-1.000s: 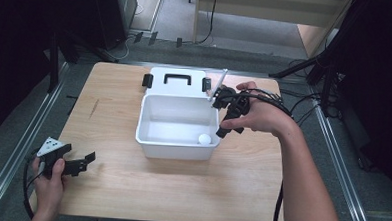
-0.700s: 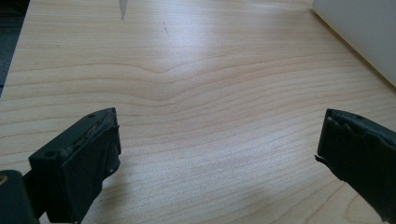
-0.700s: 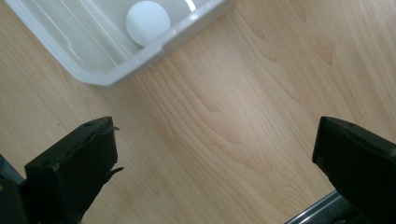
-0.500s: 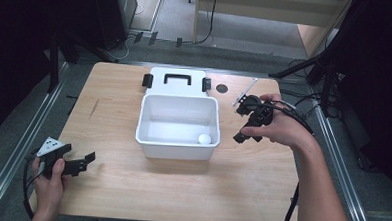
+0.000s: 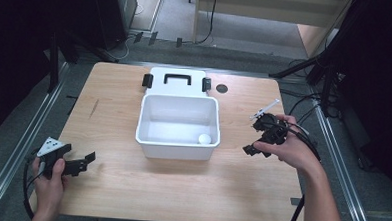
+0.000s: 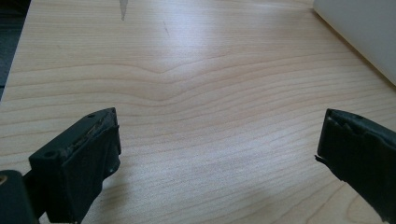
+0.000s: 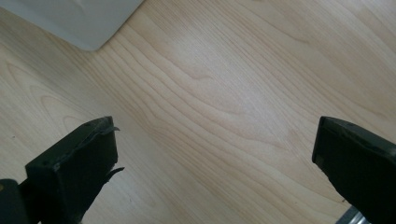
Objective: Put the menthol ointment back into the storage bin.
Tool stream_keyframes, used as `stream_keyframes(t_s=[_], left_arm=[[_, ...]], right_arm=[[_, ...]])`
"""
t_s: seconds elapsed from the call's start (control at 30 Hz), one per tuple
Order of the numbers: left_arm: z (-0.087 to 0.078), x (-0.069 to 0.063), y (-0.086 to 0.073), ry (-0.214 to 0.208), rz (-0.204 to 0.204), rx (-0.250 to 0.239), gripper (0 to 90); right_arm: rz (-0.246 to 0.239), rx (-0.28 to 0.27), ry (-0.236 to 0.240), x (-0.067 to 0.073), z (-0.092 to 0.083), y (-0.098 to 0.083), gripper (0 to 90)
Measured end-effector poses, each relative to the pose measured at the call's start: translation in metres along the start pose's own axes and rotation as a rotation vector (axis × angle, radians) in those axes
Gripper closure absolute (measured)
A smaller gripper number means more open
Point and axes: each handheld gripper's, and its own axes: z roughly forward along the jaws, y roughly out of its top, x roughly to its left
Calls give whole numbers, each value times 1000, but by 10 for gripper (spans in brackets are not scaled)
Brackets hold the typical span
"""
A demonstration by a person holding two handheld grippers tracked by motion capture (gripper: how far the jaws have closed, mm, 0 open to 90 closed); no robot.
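Note:
A white open box (image 5: 177, 145) stands mid-table, its lid (image 5: 176, 82) with a black handle lying flat behind it. A small white ball (image 5: 204, 139) rests in the box's near right corner. My right gripper (image 5: 251, 141) hovers over bare wood to the right of the box, open, nothing between its jaws; a corner of the box (image 7: 84, 23) shows at the top left of the right gripper view. My left gripper (image 5: 87, 160) lies low at the table's near left corner, open and empty, with the box wall (image 6: 364, 32) at the far right of its view.
A small dark round spot (image 5: 222, 88) sits on the wooden table (image 5: 180, 190) to the right of the lid. Metal rails run along both table sides. Cables trail from the right gripper off the right edge.
My right gripper has drawn back from above the box's far right corner, moving right and toward the person, and now sits over bare wood. The left gripper has stayed put.

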Motion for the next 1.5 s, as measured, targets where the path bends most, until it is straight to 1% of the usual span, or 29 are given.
stream_keyframes(t_s=[0.03, 0.1, 0.13, 0.23, 0.27, 0.3, 0.37, 0.5, 0.6, 0.63, 0.67, 0.73, 0.77, 0.83, 0.9, 1.0, 1.03, 1.17, 1.23, 1.3, 1.33, 1.43, 1.5], left_arm=[[0, 0, 0, 1, -1, -1, 0], [0, 0, 0, 1, -1, 0, 0], [0, 0, 0, 1, 0, 0, 0], [0, 0, 0, 0, -1, 0, 0], [0, 0, 0, -1, -2, 1, 0], [0, 0, 0, -2, -1, 2, 0], [0, -1, 0, -2, 1, 3, 0], [0, 0, 0, -1, -2, 1, 0], [0, 0, 0, 0, -2, 1, 0], [0, 0, 0, 0, -2, 1, 0], [0, 0, 0, 0, -2, 2, 0], [0, 0, 0, 0, -3, 1, 0], [0, 0, 0, 0, -3, 1, 0], [0, 0, 0, 0, -2, 1, 0], [0, 0, 0, 0, -3, 0, 0], [0, 0, 0, 2, -3, 0, 0], [0, 0, 0, 2, -4, 1, 0], [0, 0, 0, 4, -3, 1, 0], [0, 0, 0, 5, -3, 1, 0], [0, 0, 0, 5, -4, 1, 0], [0, 0, 0, 5, -4, 1, 0], [0, 0, 0, 4, -4, 0, 0], [0, 0, 0, 3, -1, 0, 0]], right_arm=[[14, -10, 3, 0, 2, -4, 4], [24, -39, 8, -2, 5, -12, 4], [40, -52, 16, -3, 8, -16, 4], [84, -91, -1, -6, 17, -28, 4], [106, -109, -7, -6, 22, -33, 4], [110, -119, -9, -7, 24, -37, 3], [138, -147, -26, -7, 31, -45, 3], [183, -211, -41, -9, 43, -63, 3], [221, -273, -68, -11, 47, -77, 3], [244, -306, -79, -11, 48, -82, 3], [256, -329, -84, -12, 49, -86, 3], [281, -385, -81, -14, 50, -96, 3], [294, -412, -87, -14, 51, -101, 3], [329, -465, -88, -15, 54, -113, 3], [352, -502, -99, -16, 56, -122, 3], [381, -553, -119, -15, 61, -138, 3], [387, -578, -122, -14, 64, -144, 4], [422, -644, -137, -12, 69, -163, 4], [446, -679, -138, -12, 69, -171, 4], [442, -696, -170, -10, 68, -177, 4], [441, -709, -177, -9, 68, -180, 5], [469, -758, -177, -5, 68, -190, 5], [481, -775, -191, -4, 67, -193, 5]])
